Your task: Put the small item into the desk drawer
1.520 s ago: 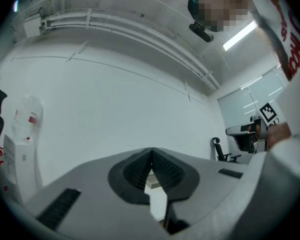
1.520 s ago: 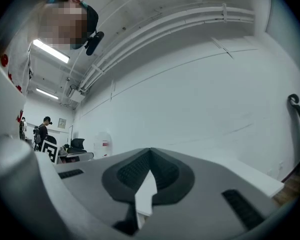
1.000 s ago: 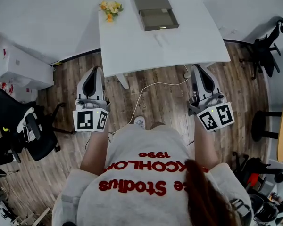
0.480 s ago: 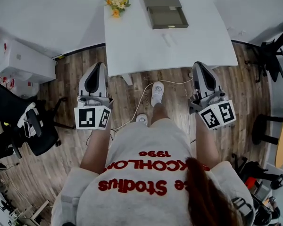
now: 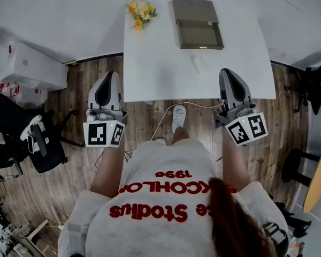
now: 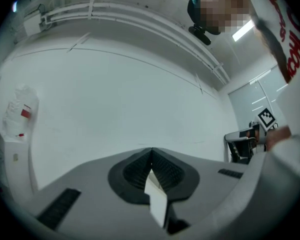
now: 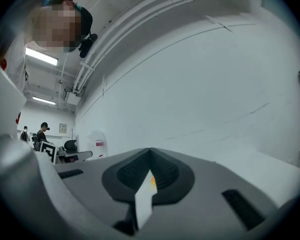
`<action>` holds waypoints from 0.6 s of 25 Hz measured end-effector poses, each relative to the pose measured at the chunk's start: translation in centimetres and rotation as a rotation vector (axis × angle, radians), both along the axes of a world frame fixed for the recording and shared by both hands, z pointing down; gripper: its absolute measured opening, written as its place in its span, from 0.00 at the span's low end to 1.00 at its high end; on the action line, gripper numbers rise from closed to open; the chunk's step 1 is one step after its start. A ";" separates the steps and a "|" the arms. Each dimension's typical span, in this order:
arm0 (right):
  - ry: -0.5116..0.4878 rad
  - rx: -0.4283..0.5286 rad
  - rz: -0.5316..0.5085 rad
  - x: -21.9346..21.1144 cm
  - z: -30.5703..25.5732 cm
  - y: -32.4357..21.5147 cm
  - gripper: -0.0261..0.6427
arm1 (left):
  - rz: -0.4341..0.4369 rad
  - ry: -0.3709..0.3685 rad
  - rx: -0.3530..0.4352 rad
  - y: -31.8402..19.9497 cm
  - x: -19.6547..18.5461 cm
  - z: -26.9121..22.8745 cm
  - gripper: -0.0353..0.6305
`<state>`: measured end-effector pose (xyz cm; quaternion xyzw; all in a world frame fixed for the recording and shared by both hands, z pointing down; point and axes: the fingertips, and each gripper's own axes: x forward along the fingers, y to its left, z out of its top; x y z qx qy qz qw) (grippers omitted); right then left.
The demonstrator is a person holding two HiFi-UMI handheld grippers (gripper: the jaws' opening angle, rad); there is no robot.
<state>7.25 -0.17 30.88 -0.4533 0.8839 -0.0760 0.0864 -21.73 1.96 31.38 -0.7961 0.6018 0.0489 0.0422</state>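
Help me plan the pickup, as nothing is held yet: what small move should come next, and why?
Probably reach the right gripper forward over the white table toward the small white oblong item. That gripper and the left gripper are both shut and empty, and the item lies nearer the right one, in front of the grey desk drawer.

One white worktop (image 5: pixel 160 74) carries one grey drawer unit (image 5: pixel 198 23), one bunch of flowers (image 5: pixel 140 12) and one small white item (image 5: pixel 196 64). Two claws show (a left claw (image 5: pixel 109 75) and a right claw (image 5: pixel 227 72)).
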 end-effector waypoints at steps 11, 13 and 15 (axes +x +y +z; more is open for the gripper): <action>0.019 -0.023 -0.064 2.7 -0.1 -12.0 0.05 | -0.073 0.022 0.022 -10.8 2.7 -0.7 0.06; 0.015 -0.028 -0.074 3.4 -0.1 -13.9 0.05 | -0.095 0.019 0.016 -12.2 2.8 -0.5 0.06; 0.012 -0.028 -0.086 3.9 -0.1 -15.5 0.05 | -0.116 0.012 0.014 -13.4 2.9 -0.5 0.06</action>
